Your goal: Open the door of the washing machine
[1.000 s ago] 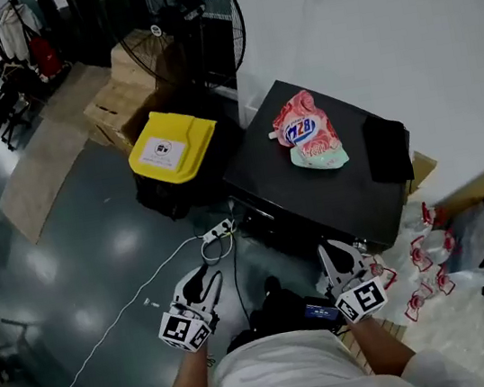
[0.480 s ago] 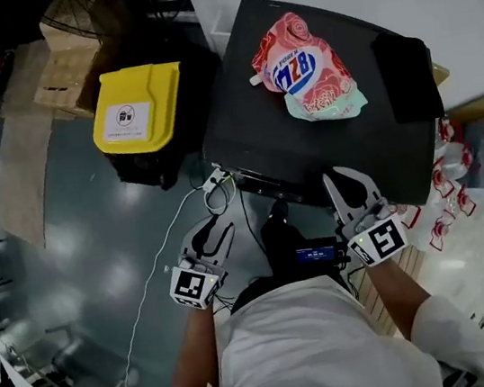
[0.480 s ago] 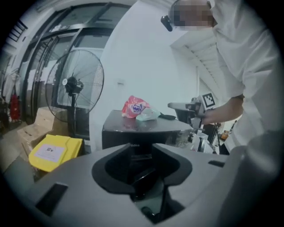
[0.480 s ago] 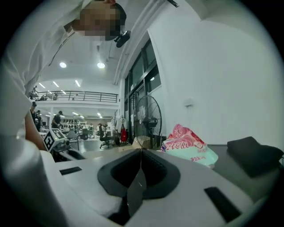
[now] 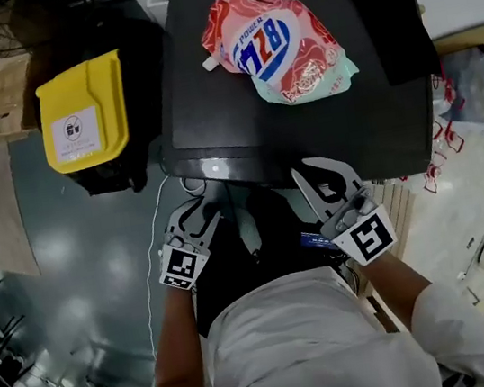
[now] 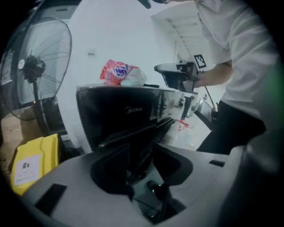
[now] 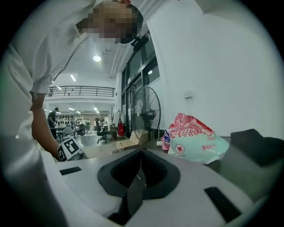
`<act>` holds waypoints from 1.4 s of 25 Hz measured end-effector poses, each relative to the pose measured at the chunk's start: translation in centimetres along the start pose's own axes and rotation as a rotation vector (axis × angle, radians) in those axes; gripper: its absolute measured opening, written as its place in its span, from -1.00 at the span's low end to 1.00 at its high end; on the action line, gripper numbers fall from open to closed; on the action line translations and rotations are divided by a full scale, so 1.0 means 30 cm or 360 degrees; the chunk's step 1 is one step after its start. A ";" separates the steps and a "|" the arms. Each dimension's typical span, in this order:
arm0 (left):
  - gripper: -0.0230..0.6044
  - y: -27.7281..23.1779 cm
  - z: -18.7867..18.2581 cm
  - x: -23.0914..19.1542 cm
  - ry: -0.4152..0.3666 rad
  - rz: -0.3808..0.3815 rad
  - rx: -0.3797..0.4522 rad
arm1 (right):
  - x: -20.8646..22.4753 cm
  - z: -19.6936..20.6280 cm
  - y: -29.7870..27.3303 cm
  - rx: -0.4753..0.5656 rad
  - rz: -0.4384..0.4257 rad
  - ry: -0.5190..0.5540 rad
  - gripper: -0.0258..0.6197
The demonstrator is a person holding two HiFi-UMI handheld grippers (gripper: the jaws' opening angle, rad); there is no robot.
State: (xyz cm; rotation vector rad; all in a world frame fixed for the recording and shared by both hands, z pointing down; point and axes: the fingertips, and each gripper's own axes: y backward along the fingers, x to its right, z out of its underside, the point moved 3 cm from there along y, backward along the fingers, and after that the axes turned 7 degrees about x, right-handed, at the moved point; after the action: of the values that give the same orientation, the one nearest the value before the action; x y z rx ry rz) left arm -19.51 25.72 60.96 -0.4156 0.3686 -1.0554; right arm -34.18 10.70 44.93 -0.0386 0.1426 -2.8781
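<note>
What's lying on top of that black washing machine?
A pink and mint-green detergent pouch lies on the black washing machine, with a flat black object at its far right corner. Whatever sits beneath either one is covered.

**A:** Dim overall?

**B:** Yes. In the head view the top of the washing machine (image 5: 236, 98) is almost black, with one small glare spot on its front edge. The floor (image 5: 79, 259) left of it has a dull sheen.

**A:** And the two gripper views?

**B:** Fisheye bending and black corners. Ceiling lamps (image 7: 96, 58) glow above and left of the machine, and the near foreground is soft.
</note>
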 end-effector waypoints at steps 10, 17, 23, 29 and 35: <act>-0.38 -0.234 0.218 -0.069 -0.0190 0.0571 -0.0095 | -0.117 0.121 0.139 -0.0125 0.0674 -0.0057 -0.82; -0.38 -0.305 0.332 -0.108 -0.0307 0.0771 -0.0100 | -0.303 0.310 0.242 -0.0155 0.1179 -0.0170 -0.82; -0.36 -0.358 0.382 -0.051 -0.0402 0.0954 -0.0097 | -0.415 0.505 0.320 -0.0269 0.1307 -0.0318 -0.82; -0.40 -0.404 0.424 -0.011 -0.0438 0.0974 -0.0104 | -0.449 0.694 0.367 -0.0321 0.1411 -0.0435 -0.82; -0.57 -0.429 0.431 0.003 -0.0466 0.0989 -0.0135 | -0.427 0.754 0.355 -0.0193 0.1469 -0.0414 -0.82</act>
State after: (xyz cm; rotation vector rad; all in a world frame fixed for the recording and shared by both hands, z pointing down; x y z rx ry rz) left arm -22.94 22.06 78.51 -0.4827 0.2545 -0.3674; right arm -18.20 1.63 66.18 -0.2864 0.2141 -1.9211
